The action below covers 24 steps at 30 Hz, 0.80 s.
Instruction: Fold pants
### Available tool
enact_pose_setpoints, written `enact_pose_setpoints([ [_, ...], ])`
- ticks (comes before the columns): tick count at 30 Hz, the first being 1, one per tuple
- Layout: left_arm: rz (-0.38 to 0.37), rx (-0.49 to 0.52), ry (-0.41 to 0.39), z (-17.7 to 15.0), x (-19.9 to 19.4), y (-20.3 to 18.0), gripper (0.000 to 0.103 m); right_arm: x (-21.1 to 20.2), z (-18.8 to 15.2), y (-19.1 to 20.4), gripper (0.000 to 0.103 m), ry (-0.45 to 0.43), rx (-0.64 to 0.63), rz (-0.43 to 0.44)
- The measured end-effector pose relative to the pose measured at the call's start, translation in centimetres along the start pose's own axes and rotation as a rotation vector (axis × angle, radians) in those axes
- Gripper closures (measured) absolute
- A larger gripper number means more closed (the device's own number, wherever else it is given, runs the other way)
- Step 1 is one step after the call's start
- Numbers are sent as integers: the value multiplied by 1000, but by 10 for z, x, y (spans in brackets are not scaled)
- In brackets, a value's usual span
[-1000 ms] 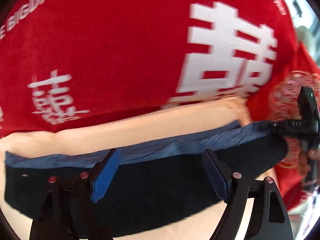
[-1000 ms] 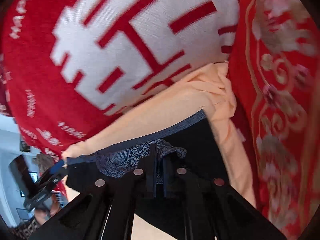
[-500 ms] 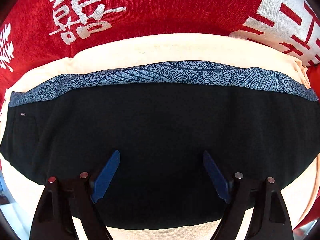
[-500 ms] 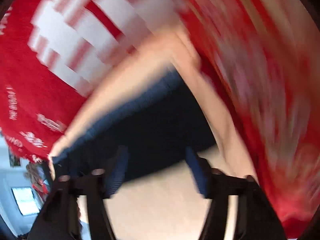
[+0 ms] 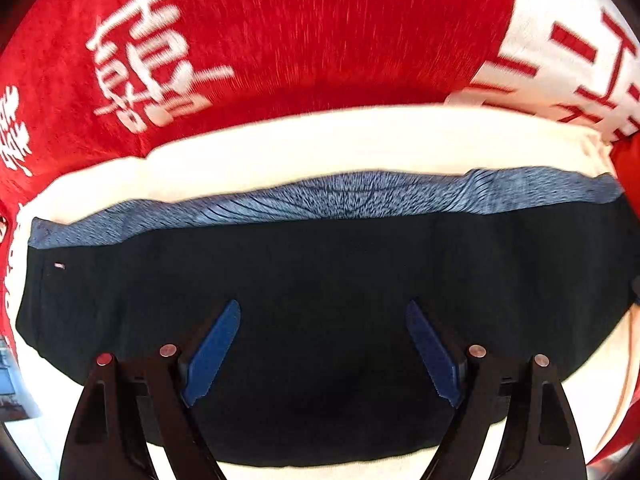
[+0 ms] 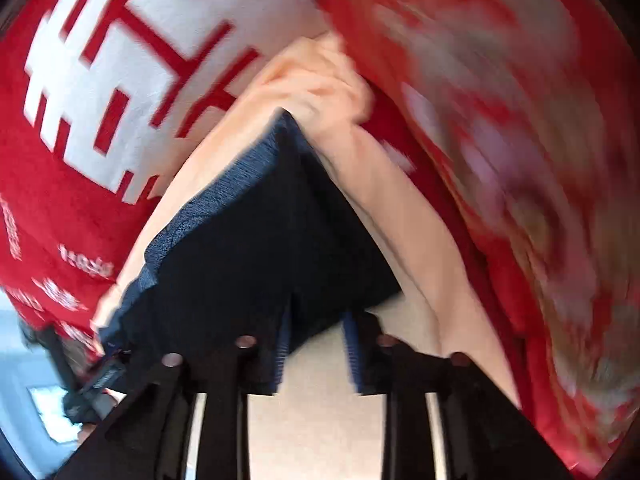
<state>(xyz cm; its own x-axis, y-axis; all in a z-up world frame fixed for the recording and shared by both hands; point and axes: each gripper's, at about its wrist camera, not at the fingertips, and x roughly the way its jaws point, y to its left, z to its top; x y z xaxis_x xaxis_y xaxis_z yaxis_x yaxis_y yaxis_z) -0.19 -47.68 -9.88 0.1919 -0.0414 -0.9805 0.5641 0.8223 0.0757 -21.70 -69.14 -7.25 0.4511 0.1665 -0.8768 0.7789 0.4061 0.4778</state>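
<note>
Left wrist view: the pants (image 5: pixel 320 300), dark with a blue-grey patterned waistband (image 5: pixel 320 200), lie flat in a wide folded band on a cream cloth (image 5: pixel 320 144), which rests on a red blanket (image 5: pixel 280 40) with white characters. The left tool (image 5: pixel 322 344) hangs over the middle of the band, jaws wide apart, nothing between the pads.

Right wrist view: the right tool (image 6: pixel 316 356) sits at the band's near corner, at 6 o'clock in the frame. Its jaws are closing. The corner of the dark fabric reaches to the gap between them, but motion blur hides whether the pads press on it.

Procedure, as judged from this layout:
- Take each end of the band at the same distance from the waistband, so the next fold stays square.
- Pinch all layers, not the top one only; a thin bite probably lets the lower layers slide.
- Lift only enough to clear the cream cloth, or it will likely drag along.

Changes from the earlier frames:
- A second ago the right tool was clamped on a bunched piece of waistband. It has let go.
- The left tool has come down from a slanted view that took in the far tool to a near-vertical view filled by the pants.
</note>
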Motion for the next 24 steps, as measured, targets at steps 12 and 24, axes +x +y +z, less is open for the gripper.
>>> enact_pose_setpoints([
  [12, 7, -33, -17, -3, 16, -4, 9, 19, -24, -15, 54, -168, 119, 161],
  [24, 62, 26, -20, -14, 18, -9, 4, 5, -12, 2, 79, -82, -64, -55],
])
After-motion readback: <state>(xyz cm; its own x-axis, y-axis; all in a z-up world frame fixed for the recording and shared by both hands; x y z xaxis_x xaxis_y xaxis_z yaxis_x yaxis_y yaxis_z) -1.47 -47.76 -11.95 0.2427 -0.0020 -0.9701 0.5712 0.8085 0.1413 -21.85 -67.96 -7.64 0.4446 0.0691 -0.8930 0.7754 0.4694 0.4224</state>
